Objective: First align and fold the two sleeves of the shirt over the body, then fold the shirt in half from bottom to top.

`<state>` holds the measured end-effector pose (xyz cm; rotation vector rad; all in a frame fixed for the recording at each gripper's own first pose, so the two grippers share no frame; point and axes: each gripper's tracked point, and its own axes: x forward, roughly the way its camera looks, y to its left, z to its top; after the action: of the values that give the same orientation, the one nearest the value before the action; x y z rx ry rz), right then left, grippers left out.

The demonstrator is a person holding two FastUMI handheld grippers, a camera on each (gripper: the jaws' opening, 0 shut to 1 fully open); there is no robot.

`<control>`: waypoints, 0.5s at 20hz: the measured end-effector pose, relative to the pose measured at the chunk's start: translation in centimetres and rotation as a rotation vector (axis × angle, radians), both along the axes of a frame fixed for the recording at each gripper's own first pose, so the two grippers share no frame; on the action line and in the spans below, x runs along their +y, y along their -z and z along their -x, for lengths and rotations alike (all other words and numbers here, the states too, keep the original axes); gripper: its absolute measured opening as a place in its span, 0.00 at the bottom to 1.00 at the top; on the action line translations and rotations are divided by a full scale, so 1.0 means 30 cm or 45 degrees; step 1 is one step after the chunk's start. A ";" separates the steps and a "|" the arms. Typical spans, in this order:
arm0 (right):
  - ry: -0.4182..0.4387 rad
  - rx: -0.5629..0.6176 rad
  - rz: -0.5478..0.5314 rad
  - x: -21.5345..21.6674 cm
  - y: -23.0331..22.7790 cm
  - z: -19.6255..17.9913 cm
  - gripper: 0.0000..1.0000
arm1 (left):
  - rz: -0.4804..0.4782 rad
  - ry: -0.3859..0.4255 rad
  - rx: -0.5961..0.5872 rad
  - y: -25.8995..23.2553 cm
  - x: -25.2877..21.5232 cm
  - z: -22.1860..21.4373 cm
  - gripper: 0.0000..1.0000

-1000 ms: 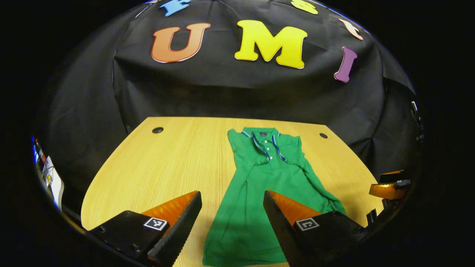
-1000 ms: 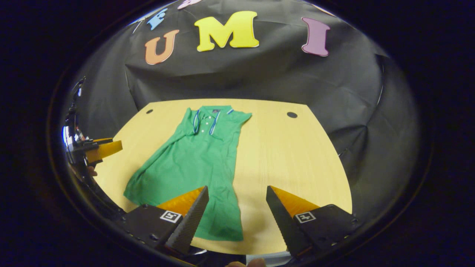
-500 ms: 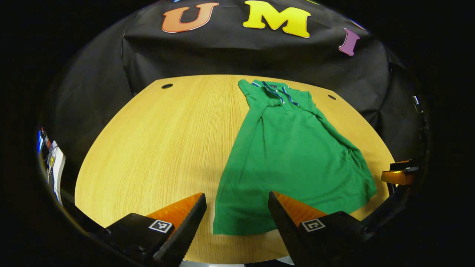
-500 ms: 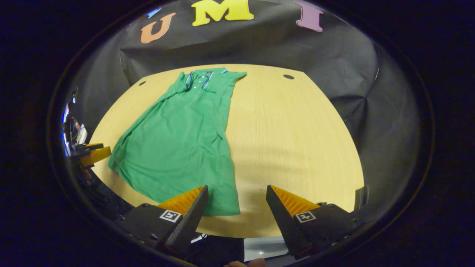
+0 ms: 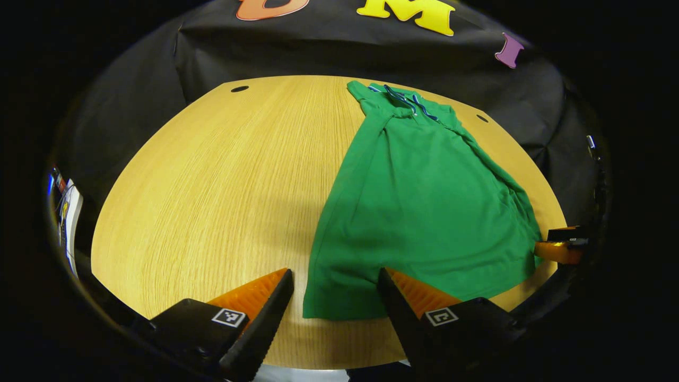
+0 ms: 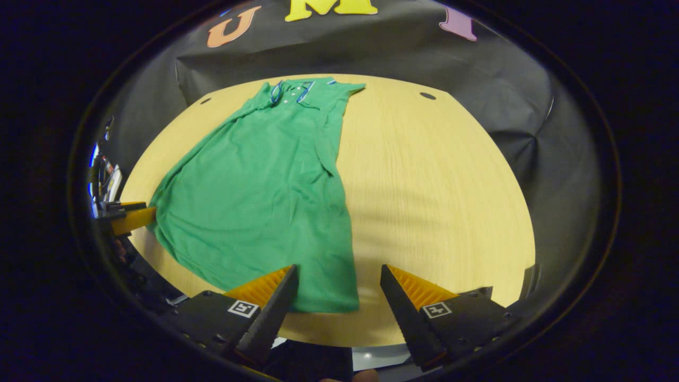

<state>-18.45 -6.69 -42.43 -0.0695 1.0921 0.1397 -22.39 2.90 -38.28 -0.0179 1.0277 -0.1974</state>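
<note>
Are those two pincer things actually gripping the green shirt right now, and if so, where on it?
Nothing is held. Each hand-held gripper, left and right, is open, its fingers straddling a bottom corner of the shirt on the table.

green shirt (image 5: 419, 201), flat, sleeves folded in

Before the left gripper (image 5: 334, 281), whose fingers stand apart, only the flat shirt (image 5: 419, 201) hem lies; bare table (image 5: 223, 191) spreads to its left. Right of the right gripper (image 6: 339, 278), the table is bare too.
</note>
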 end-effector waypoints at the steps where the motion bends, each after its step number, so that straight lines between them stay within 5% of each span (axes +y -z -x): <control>1: -0.002 0.034 -0.013 0.006 0.014 0.015 0.96 | -0.028 0.007 0.010 0.009 -0.001 -0.004 1.00; 2: 0.011 0.054 -0.049 0.024 0.016 0.019 0.94 | -0.065 0.007 0.022 0.018 0.001 -0.003 1.00; 5: 0.034 0.073 -0.065 0.025 0.015 0.008 0.67 | -0.078 -0.002 0.046 0.013 -0.019 0.008 0.95; 6: 0.044 0.085 -0.076 0.030 0.014 0.015 0.44 | -0.074 -0.010 0.053 0.013 -0.020 0.012 0.75; 7: 0.045 0.096 -0.119 0.049 0.010 0.016 0.41 | -0.072 -0.013 0.062 0.011 -0.025 0.017 0.59; 8: 0.061 0.119 -0.133 0.054 0.016 0.027 0.21 | -0.065 -0.013 0.069 0.012 -0.029 0.017 0.55; 9: 0.071 0.124 -0.148 0.059 0.009 0.024 0.01 | -0.047 -0.024 0.072 0.011 -0.039 0.013 0.28; 10: 0.078 0.135 -0.154 0.058 0.015 0.021 0.01 | -0.036 -0.030 0.077 0.005 -0.046 0.013 0.16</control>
<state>-19.08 -4.96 -42.87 0.0808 1.1878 0.1551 -22.79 1.51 -38.42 -0.0105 1.0898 -0.1617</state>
